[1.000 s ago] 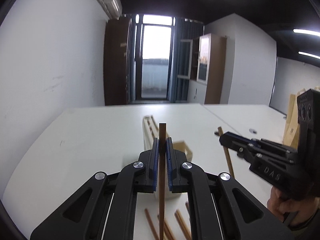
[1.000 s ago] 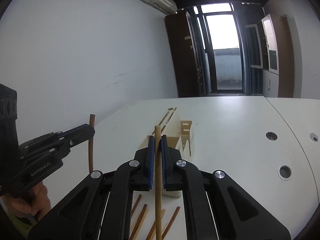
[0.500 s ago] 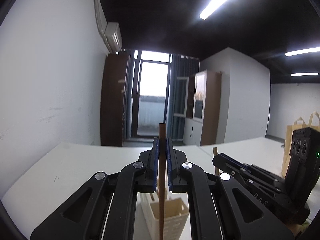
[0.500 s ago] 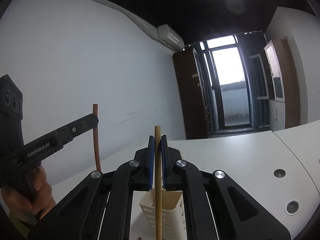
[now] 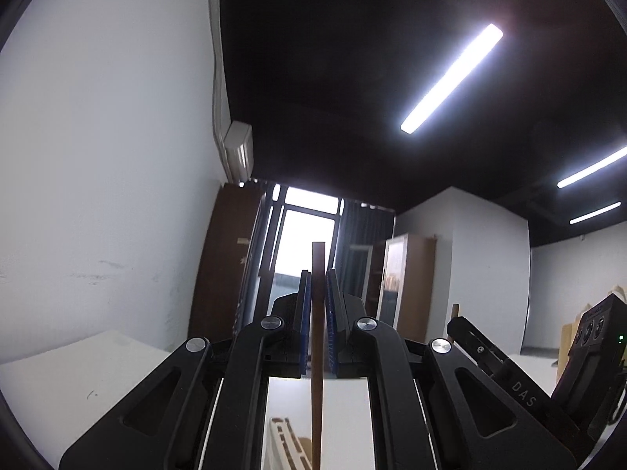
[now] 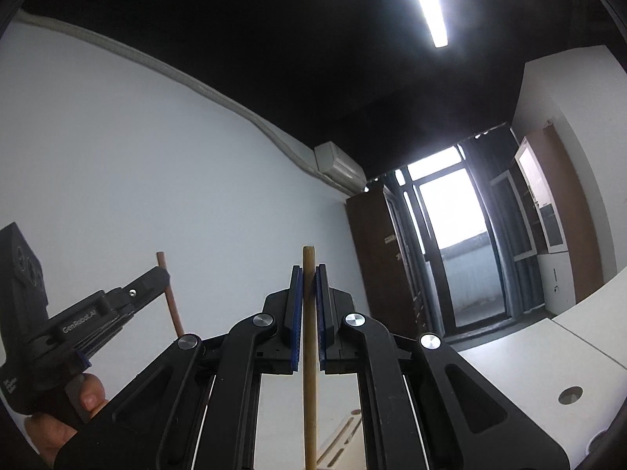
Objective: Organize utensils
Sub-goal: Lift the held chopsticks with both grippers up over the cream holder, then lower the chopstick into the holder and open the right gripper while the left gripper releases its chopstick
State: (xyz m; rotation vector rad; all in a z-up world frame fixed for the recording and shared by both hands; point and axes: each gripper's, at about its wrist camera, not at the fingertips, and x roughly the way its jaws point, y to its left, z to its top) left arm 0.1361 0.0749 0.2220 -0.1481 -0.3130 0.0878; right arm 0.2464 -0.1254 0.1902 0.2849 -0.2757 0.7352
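My left gripper (image 5: 318, 274) is shut on a dark brown chopstick (image 5: 317, 352) held upright between its blue pads. My right gripper (image 6: 309, 270) is shut on a light wooden chopstick (image 6: 309, 352), also upright. The cream utensil holder (image 5: 288, 446) shows only as a rim at the bottom edge of the left wrist view, below the chopstick, and also at the bottom of the right wrist view (image 6: 341, 434). The left gripper (image 6: 156, 274) with its brown chopstick (image 6: 170, 297) appears at the left of the right wrist view. The right gripper (image 5: 456, 321) appears at the right of the left wrist view.
Both cameras point steeply up at the dark ceiling and strip lights. The white table (image 5: 58, 376) shows low in the left wrist view and at the right of the right wrist view (image 6: 548, 352). A paper bag (image 5: 568, 337) stands at the far right.
Both grippers have tilted and risen further, so the table and loose chopsticks dropped out of view and the holder sank to the bottom edge. Each gripper still holds its chopstick.
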